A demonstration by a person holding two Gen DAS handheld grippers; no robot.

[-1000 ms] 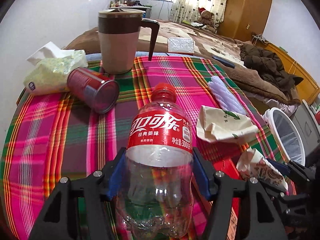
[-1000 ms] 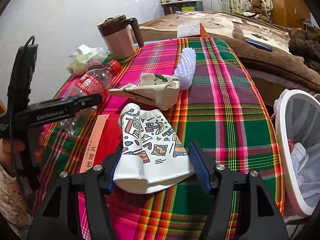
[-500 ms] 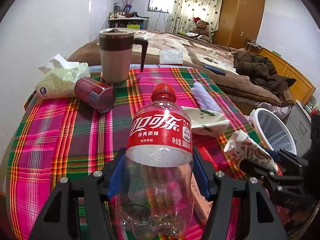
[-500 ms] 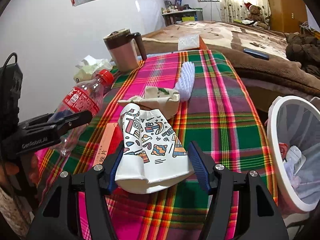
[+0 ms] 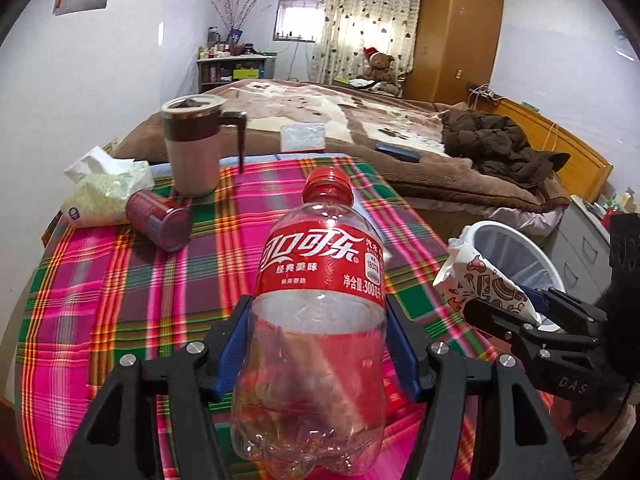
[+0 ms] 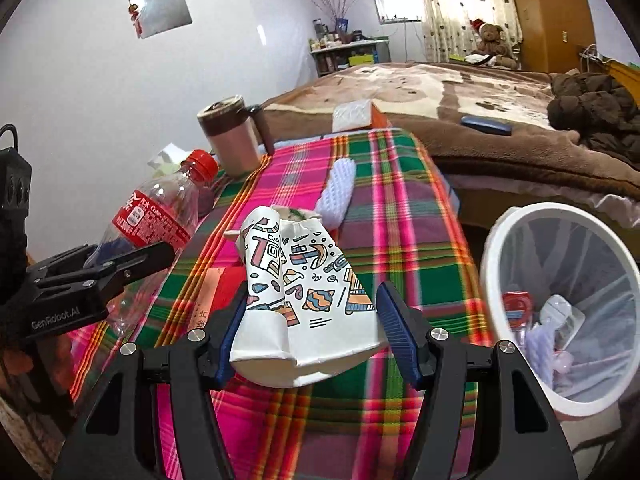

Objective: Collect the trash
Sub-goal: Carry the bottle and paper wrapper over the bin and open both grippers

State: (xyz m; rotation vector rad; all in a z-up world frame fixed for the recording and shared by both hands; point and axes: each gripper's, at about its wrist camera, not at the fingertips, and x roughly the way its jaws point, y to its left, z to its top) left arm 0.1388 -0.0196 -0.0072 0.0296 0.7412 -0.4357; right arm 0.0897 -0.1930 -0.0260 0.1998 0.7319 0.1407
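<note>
My left gripper is shut on an empty clear cola bottle with a red label and cap, held upright above the plaid tablecloth. My right gripper is shut on a crushed white paper cup with colourful doodles, lifted off the cloth. In the left wrist view the cup and right gripper hang beside the white trash bin. In the right wrist view the bin stands at the right, holding some trash, and the bottle and left gripper show at the left.
A red can lies on its side near a tissue pack and a lidded mug. Another crumpled cup, a white brush and a red booklet stay on the cloth. A bed lies behind.
Both grippers have risen off the table with the bottle and the cup and shifted right toward the bin, which now looks larger and nearer.
</note>
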